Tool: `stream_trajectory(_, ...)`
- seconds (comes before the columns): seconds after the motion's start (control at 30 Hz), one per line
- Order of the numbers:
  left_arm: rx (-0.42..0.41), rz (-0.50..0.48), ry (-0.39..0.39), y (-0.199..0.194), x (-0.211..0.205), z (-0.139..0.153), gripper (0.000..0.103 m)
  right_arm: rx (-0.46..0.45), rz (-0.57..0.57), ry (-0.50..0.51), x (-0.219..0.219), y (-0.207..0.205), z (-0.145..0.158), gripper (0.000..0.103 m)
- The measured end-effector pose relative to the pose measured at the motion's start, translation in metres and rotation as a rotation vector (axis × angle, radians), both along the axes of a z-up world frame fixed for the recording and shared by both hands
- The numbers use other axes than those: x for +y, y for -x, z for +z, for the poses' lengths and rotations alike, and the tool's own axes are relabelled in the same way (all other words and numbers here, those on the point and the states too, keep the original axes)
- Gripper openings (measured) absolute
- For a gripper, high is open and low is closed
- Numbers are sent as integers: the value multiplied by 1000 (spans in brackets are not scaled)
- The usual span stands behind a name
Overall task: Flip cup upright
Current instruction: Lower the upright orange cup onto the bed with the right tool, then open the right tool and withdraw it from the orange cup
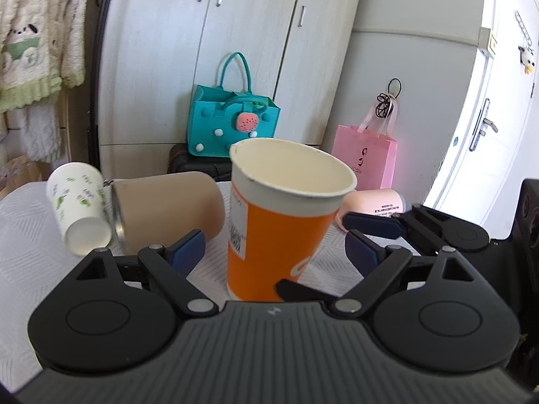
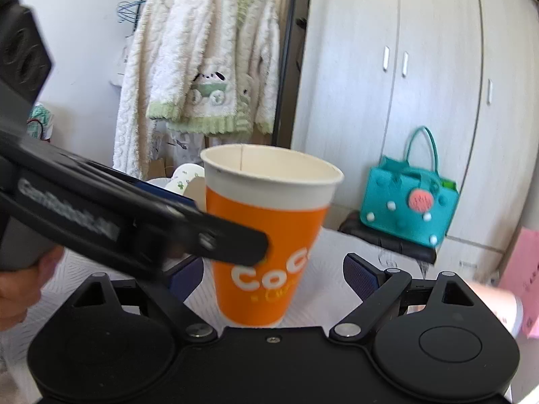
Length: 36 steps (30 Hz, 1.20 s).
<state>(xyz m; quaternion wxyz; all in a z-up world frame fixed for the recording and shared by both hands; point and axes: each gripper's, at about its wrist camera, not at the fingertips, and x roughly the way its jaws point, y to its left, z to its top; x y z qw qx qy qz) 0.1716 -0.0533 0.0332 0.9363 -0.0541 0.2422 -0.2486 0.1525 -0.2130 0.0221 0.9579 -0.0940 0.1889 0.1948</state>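
Orange cup [image 1: 276, 222] is standing upright on the desk [image 1: 27, 235], sitting between both tools. Left tool [image 1: 274, 250] and right tool [image 2: 273, 274] are both gaping wide, gripping nothing.

A paper cup [image 1: 283, 215] is seen, matt orange below a smooth cream rim. The fingers [image 1: 188, 247] are faced with blue textured rubbery pads on matt black plastic. The surface [image 1: 30, 235] is covered in white embossed cloth. A fluffy knitted cardigan [image 2: 202, 64] is hung behind.
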Motion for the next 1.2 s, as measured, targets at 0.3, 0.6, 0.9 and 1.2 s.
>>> stream_trajectory(0.3,-64,54,-53,61,14,32,91,39,-80,-38,-2,49,16,93)
stream_trajectory(0.6,-25,125,-86,101,24,45,91,-20,-156,-17,-1,93,33,93)
stream_trajectory(0.9,-1,169,-104,130,37,26,91,-64,-239,-26,4,132,28,99)
stream_trajectory(1.2,23,222,-96,142,47,6,102,-89,-350,-45,7,156,18,102)
